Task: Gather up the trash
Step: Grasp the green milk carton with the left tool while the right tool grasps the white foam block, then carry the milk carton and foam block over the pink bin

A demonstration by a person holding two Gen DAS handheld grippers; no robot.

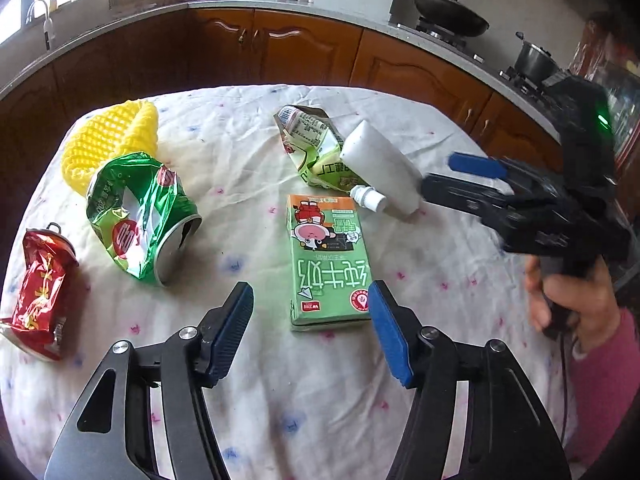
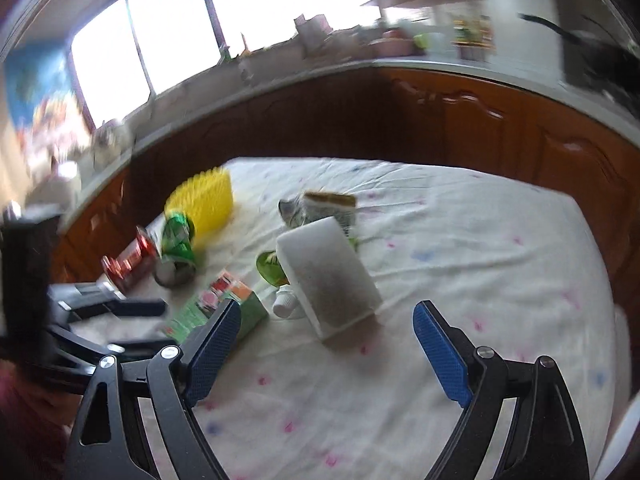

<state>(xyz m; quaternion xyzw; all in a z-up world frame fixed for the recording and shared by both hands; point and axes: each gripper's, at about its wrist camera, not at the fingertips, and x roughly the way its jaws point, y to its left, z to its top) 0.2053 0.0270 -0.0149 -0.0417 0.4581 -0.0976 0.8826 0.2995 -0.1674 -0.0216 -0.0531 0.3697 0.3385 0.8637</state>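
Tablecloth (image 1: 248, 152) carries all the litter. Largest, the white tube (image 1: 380, 164) at centre: soft, light; grip mid-body. Milk carton (image 1: 328, 256): stiff, grip its sides. Green can (image 1: 140, 216): crushed, sharp-edged. Left gripper (image 1: 311, 322) and right gripper (image 2: 328, 348) both spread, empty.

Black wok (image 1: 448, 10) and steel pot (image 1: 534, 60) sit on the stove.

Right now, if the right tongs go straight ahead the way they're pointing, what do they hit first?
Most likely the white tube. It lies on the table just ahead of the open right tongs, roughly centred between the fingers. Depth is hard to judge in the blurred view.
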